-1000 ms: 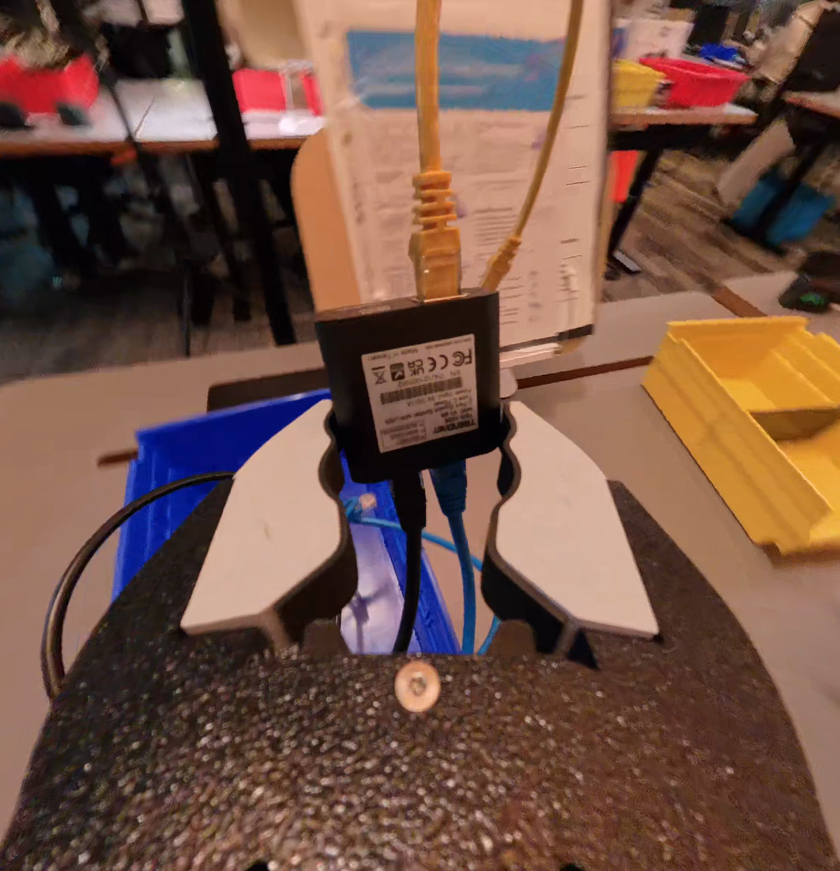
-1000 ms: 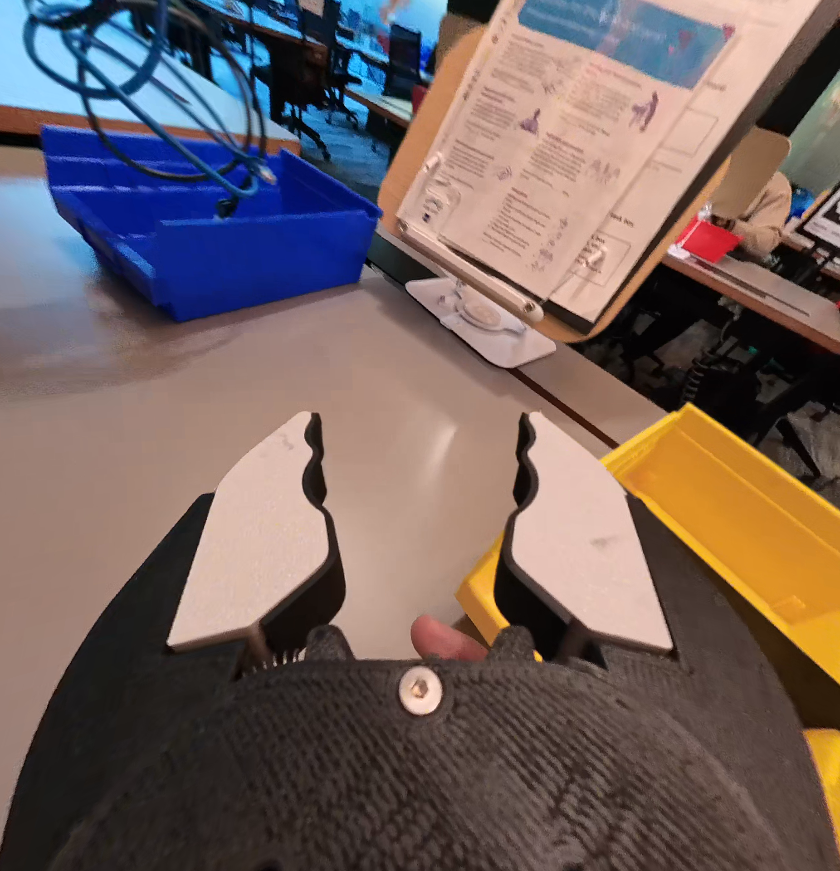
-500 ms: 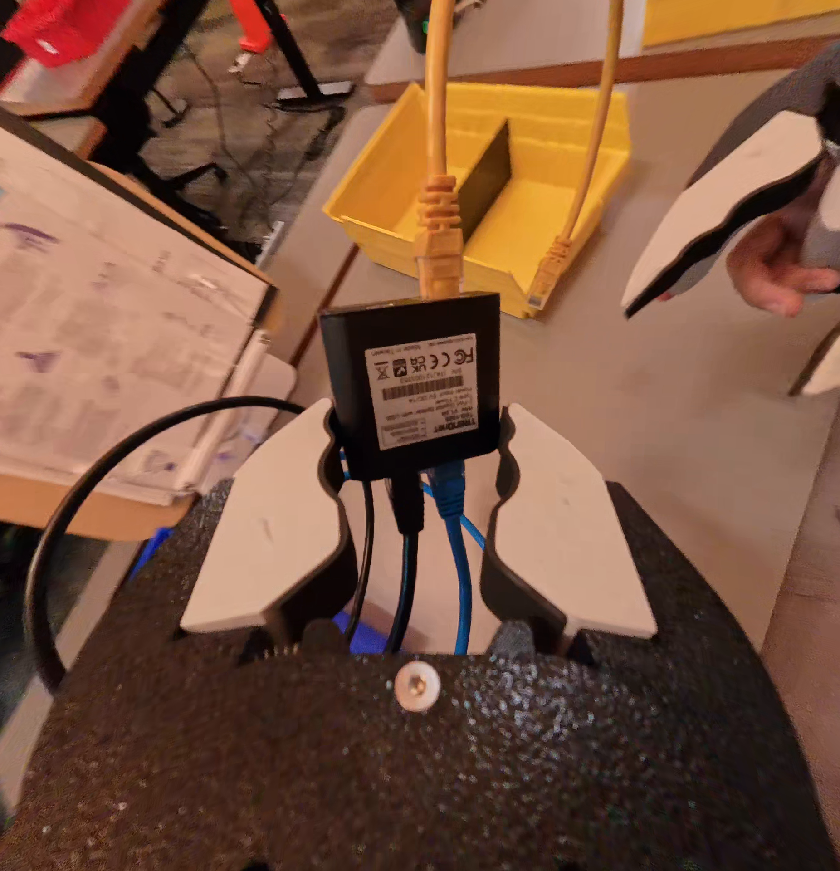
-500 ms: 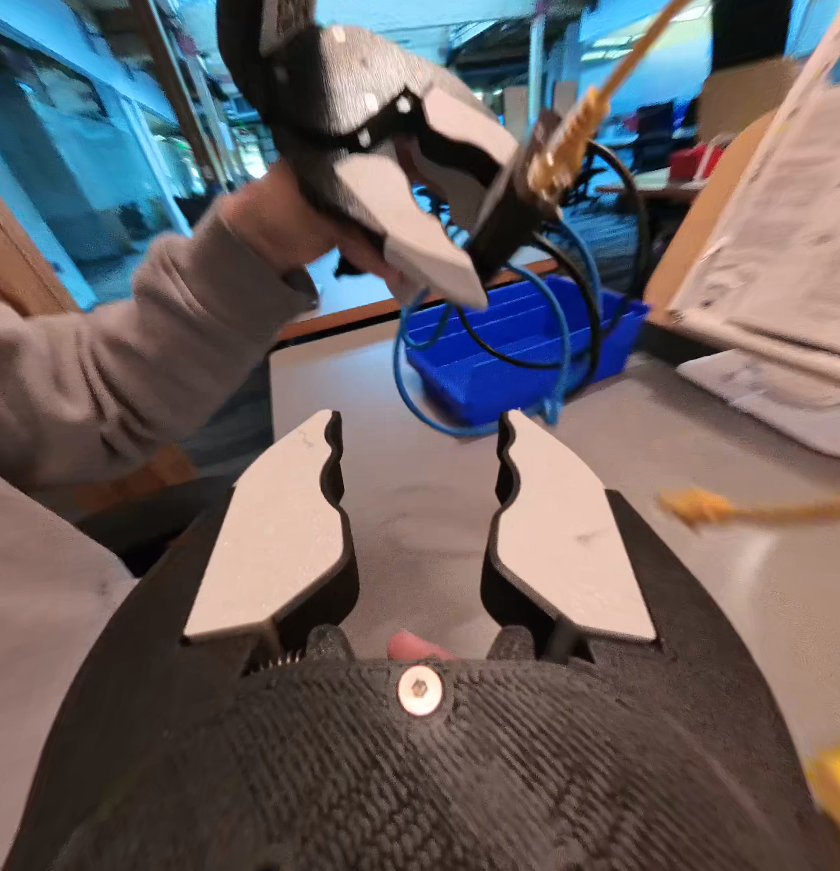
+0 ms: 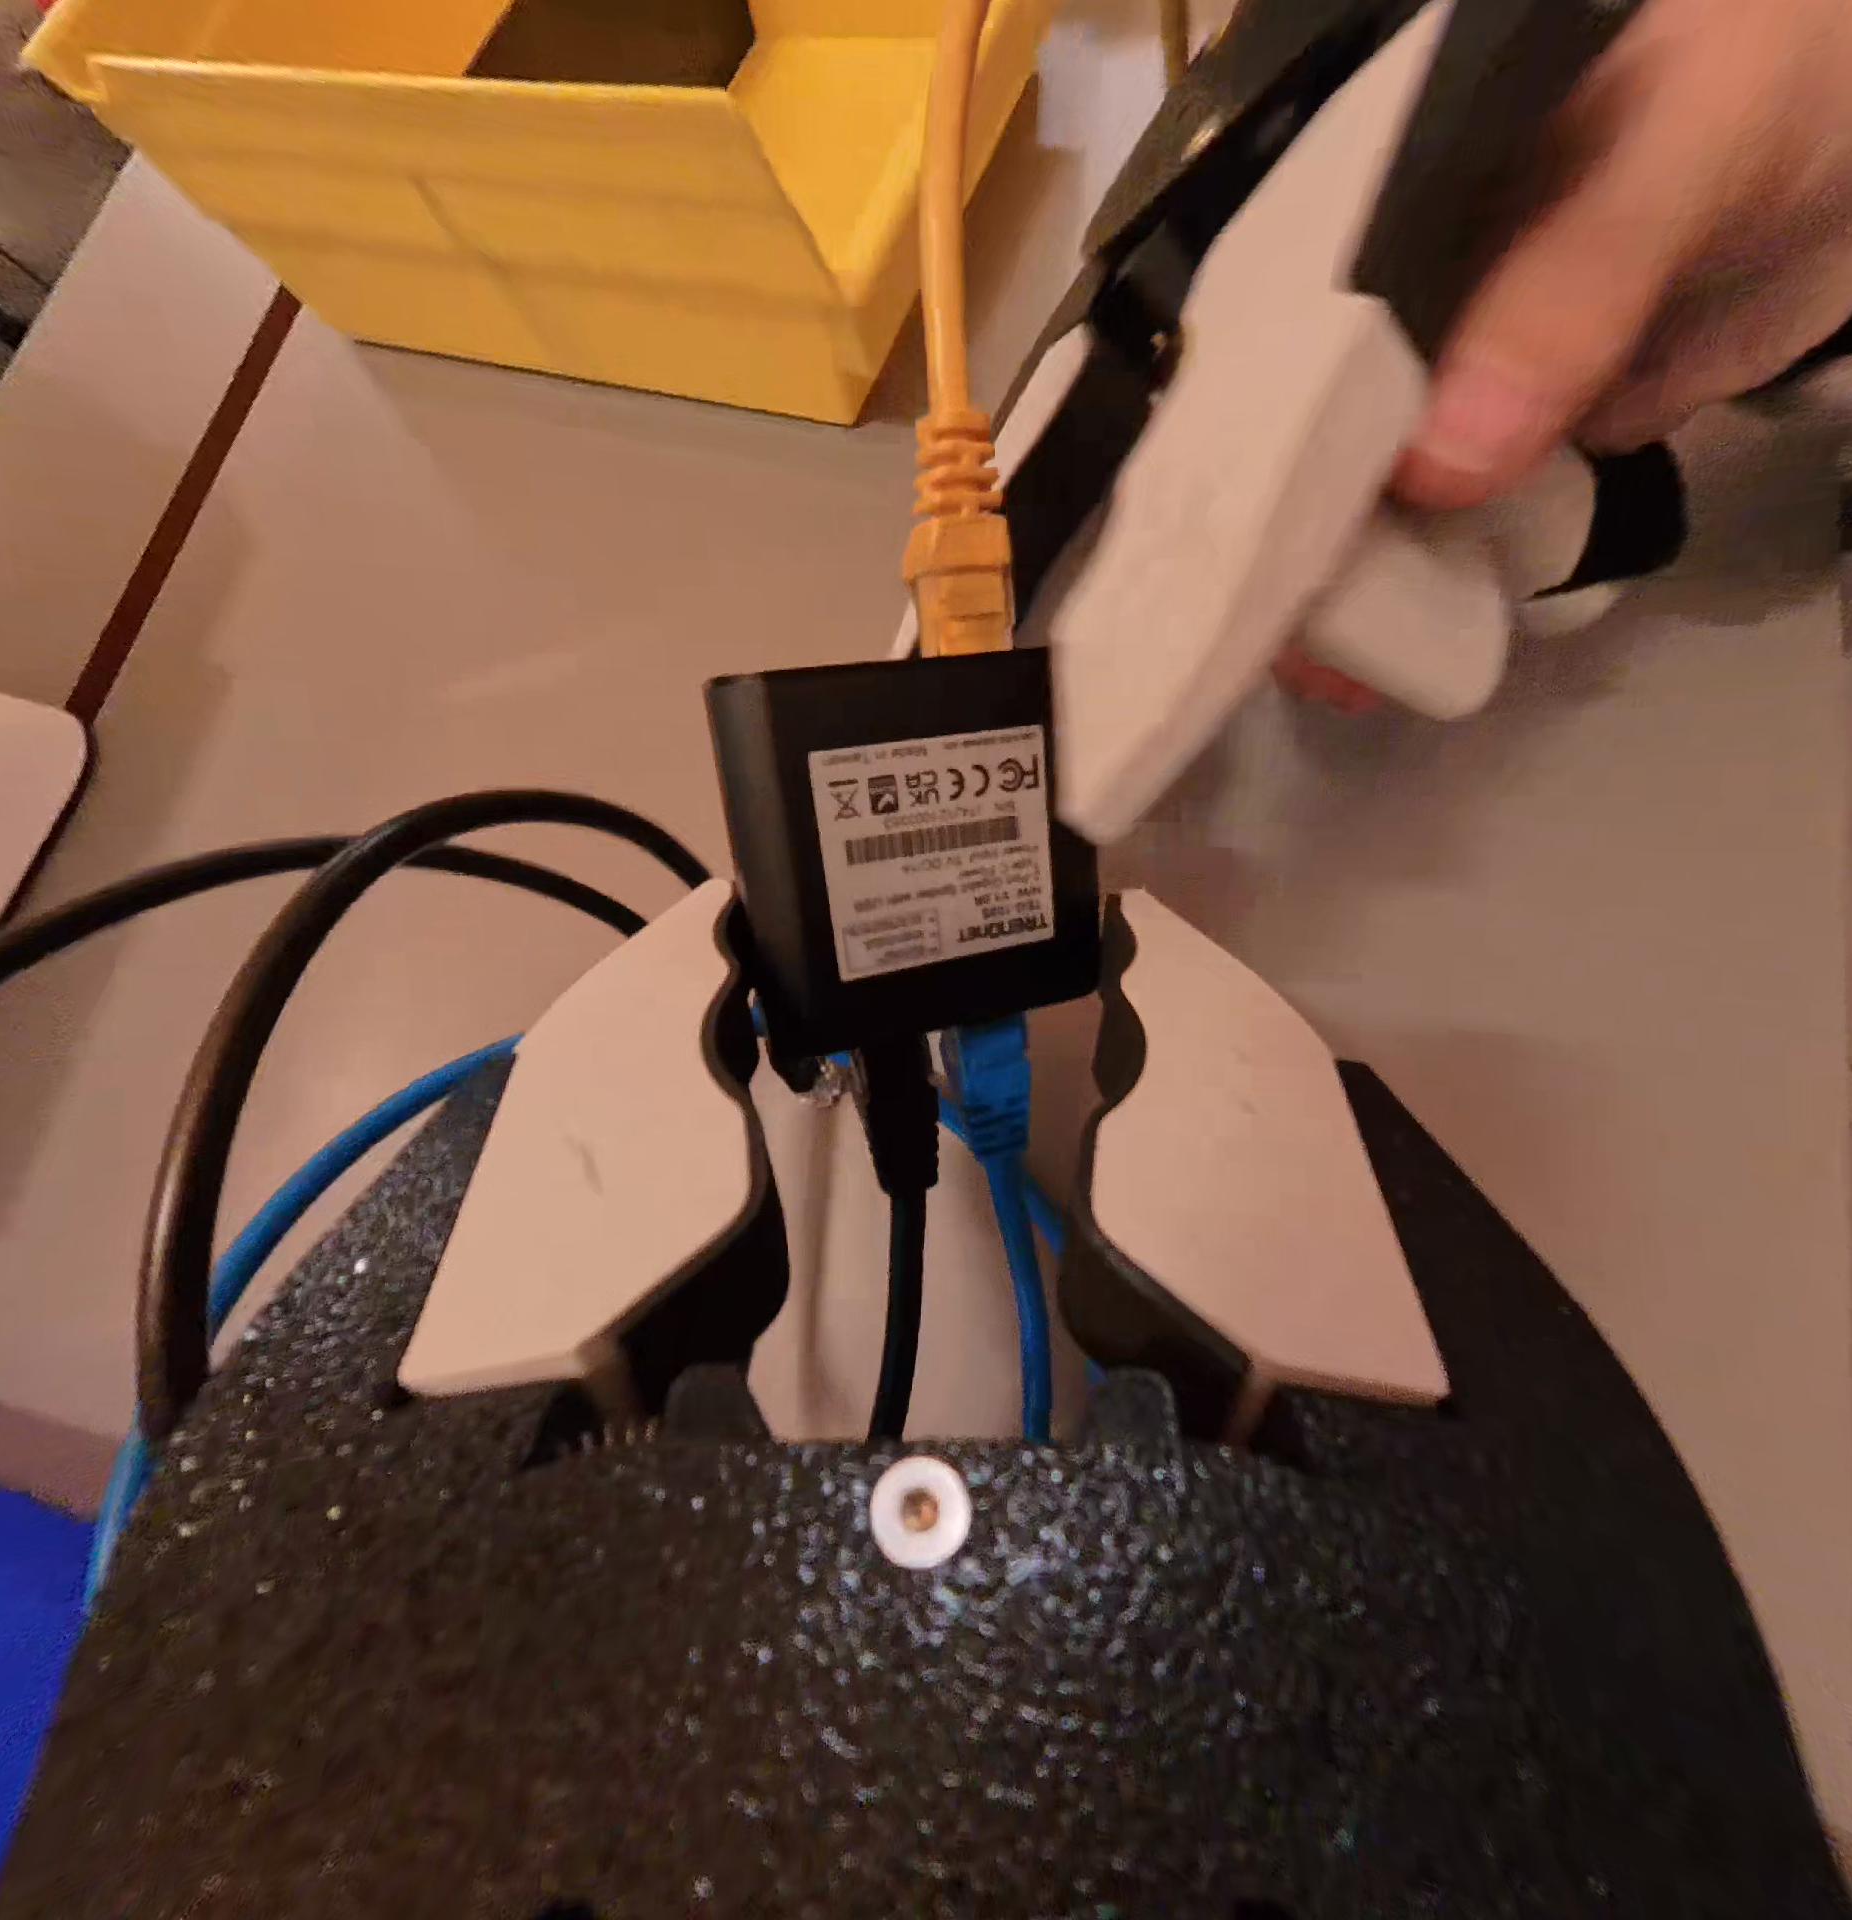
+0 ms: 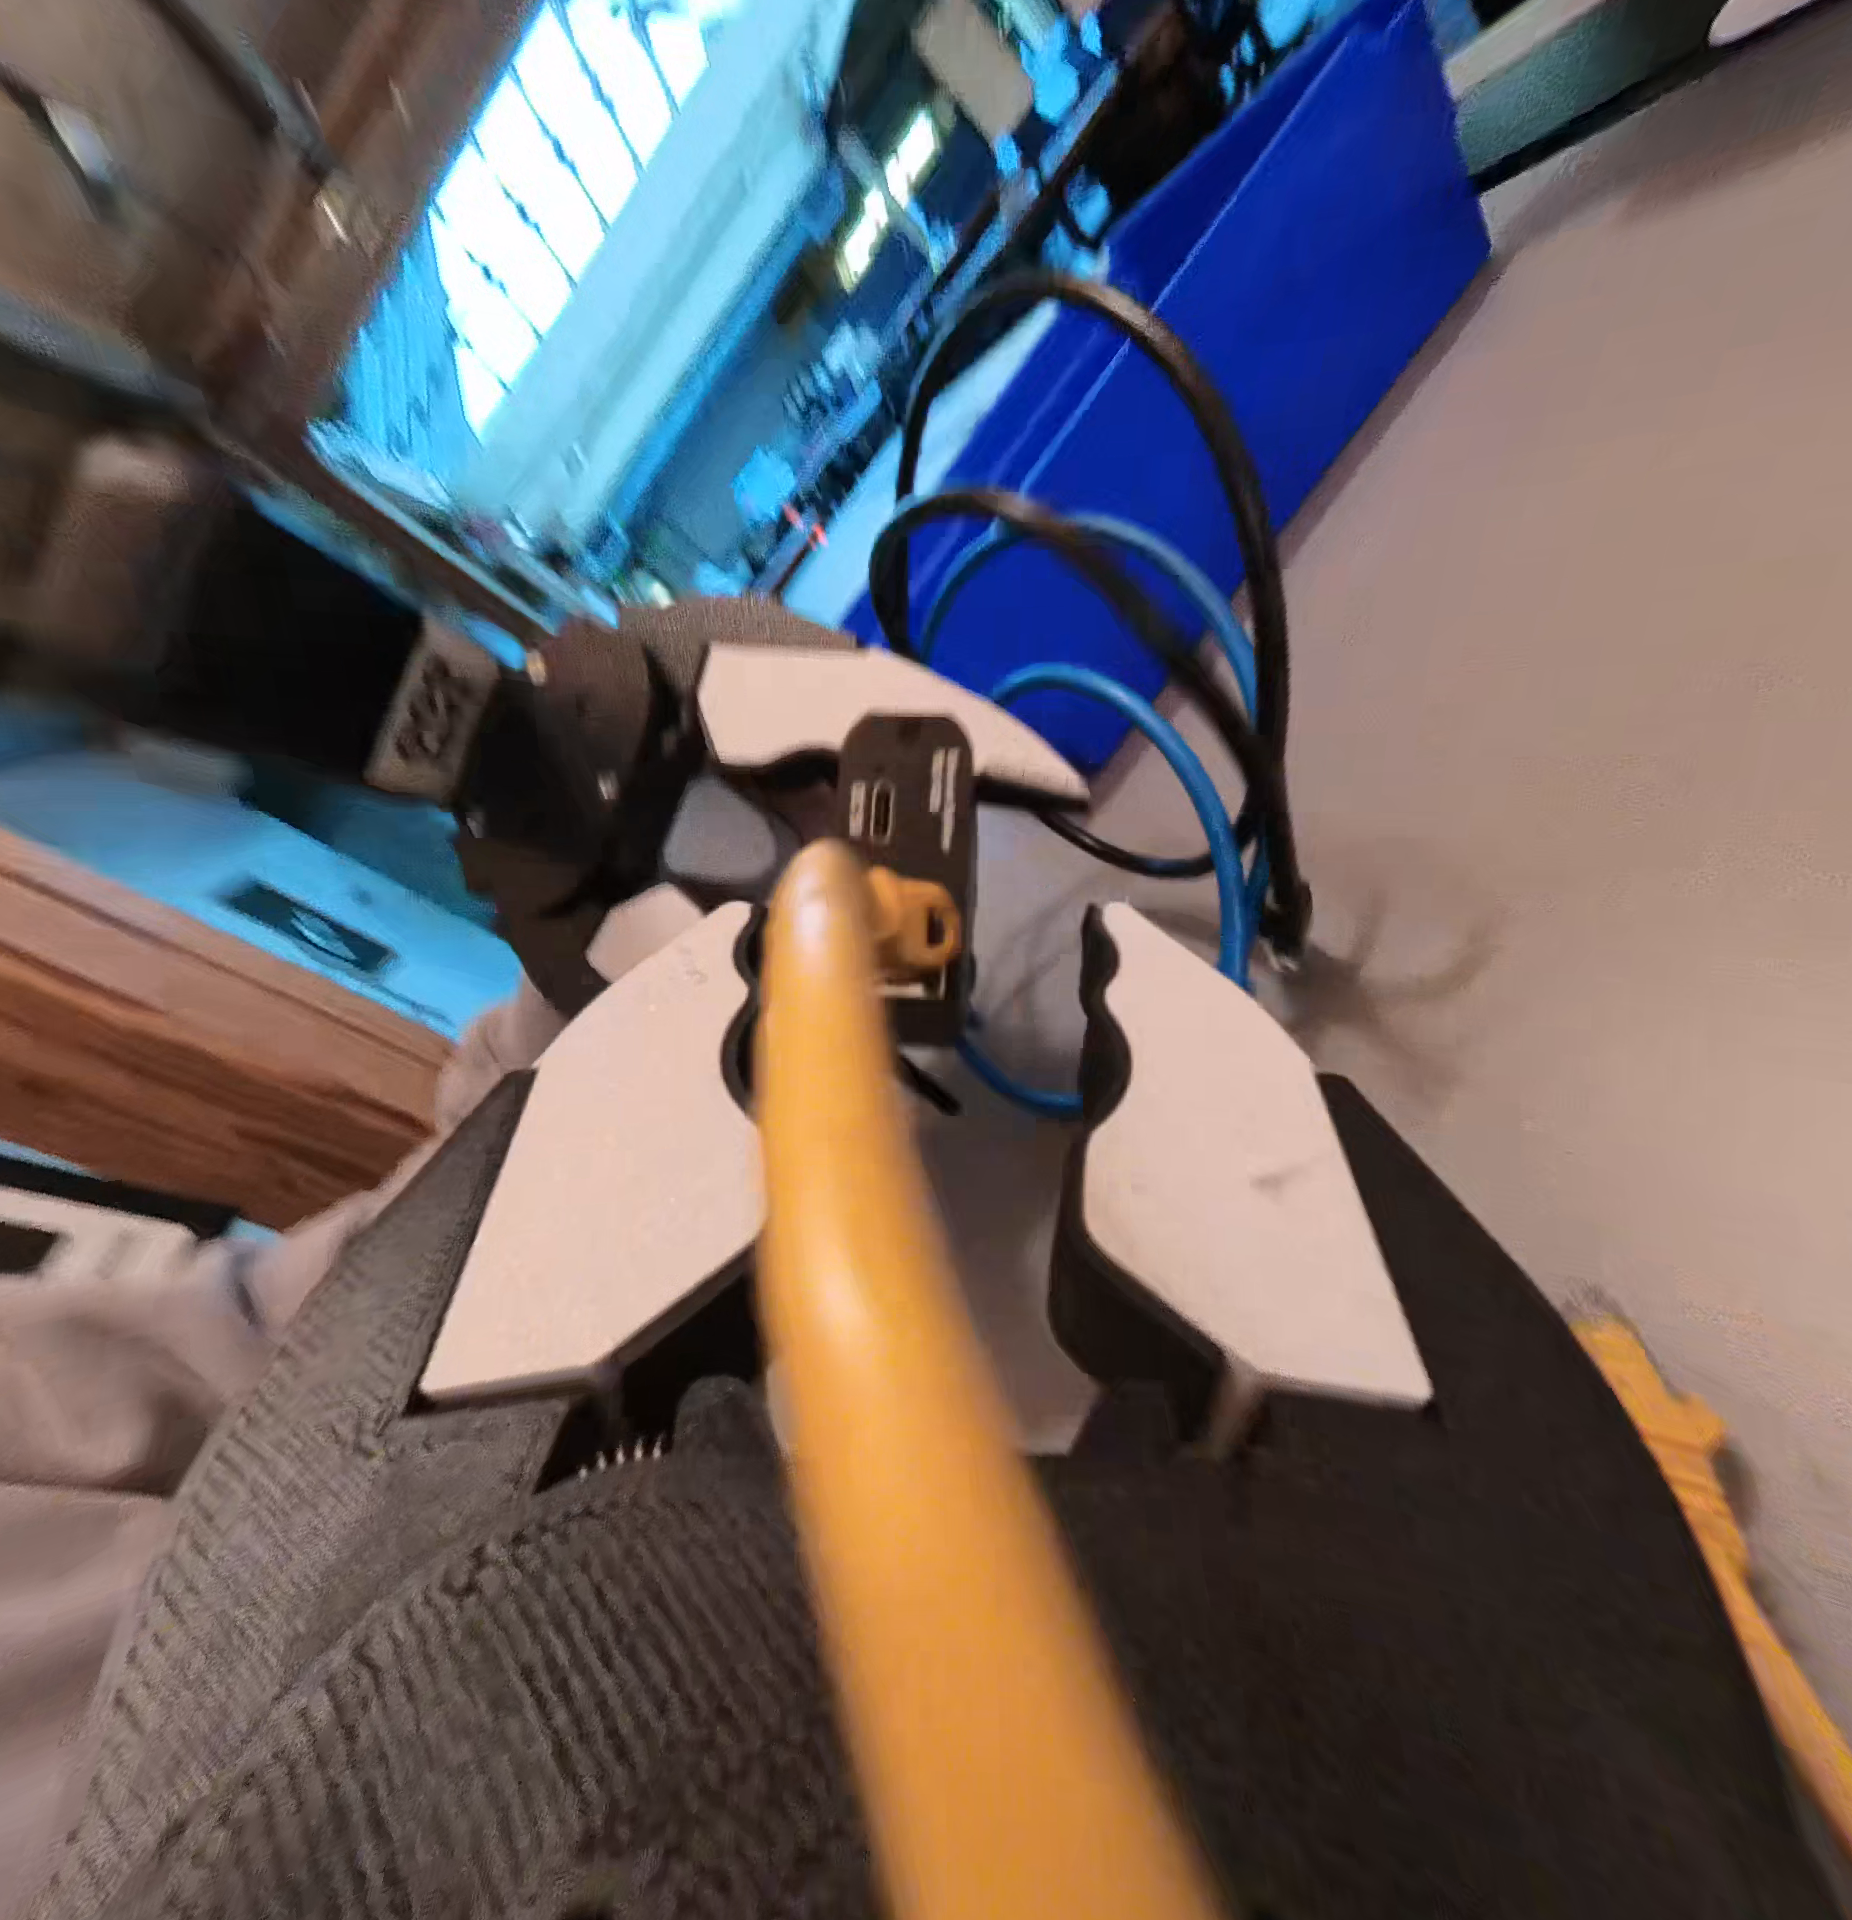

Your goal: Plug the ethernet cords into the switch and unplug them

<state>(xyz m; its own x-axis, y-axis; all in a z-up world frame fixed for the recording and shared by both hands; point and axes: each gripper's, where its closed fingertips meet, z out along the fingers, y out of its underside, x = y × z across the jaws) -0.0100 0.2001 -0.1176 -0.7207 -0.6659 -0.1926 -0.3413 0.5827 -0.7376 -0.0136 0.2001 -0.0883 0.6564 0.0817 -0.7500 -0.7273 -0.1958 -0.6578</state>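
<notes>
the left gripper (image 5: pixel 917 977) is clamped on the small black switch (image 5: pixel 901 831), its two pale fingers pressed against the sides of the box near its lower end, holding it up above the tan table (image 5: pixel 486 582). from the left wrist view the labelled face of the switch shows, with a yellow cord (image 5: pixel 948 312) plugged into its far end and running up past a yellow bin (image 5: pixel 506 208). at the near end a black cable (image 5: pixel 901 1226) and a blue cord (image 5: pixel 995 1101) leave the switch and pass back between the fingers; both loop off to the left.

the right gripper (image 5: pixel 1161 644) appears in that view from the side, held in a hand (image 5: pixel 1649 239), its pale fingers reaching in beside the yellow plug at the top right corner of the switch.

the right wrist view shows the other side of things: the port end of the switch (image 6: pixel 906 831) faces the camera, with the yellow cord (image 6: pixel 880 1299) running from its plug straight back along the gap of the right gripper (image 6: pixel 917 935). its fingers stand apart, the cord lying close against the left one; the right one is well clear of it. only here do you see a second yellow plug (image 6: pixel 1670 1455) lying loose on the table, a blue bin (image 6: pixel 1265 343) behind the looped cables, and a grey sleeve (image 6: pixel 122 1403) at the lower left.
</notes>
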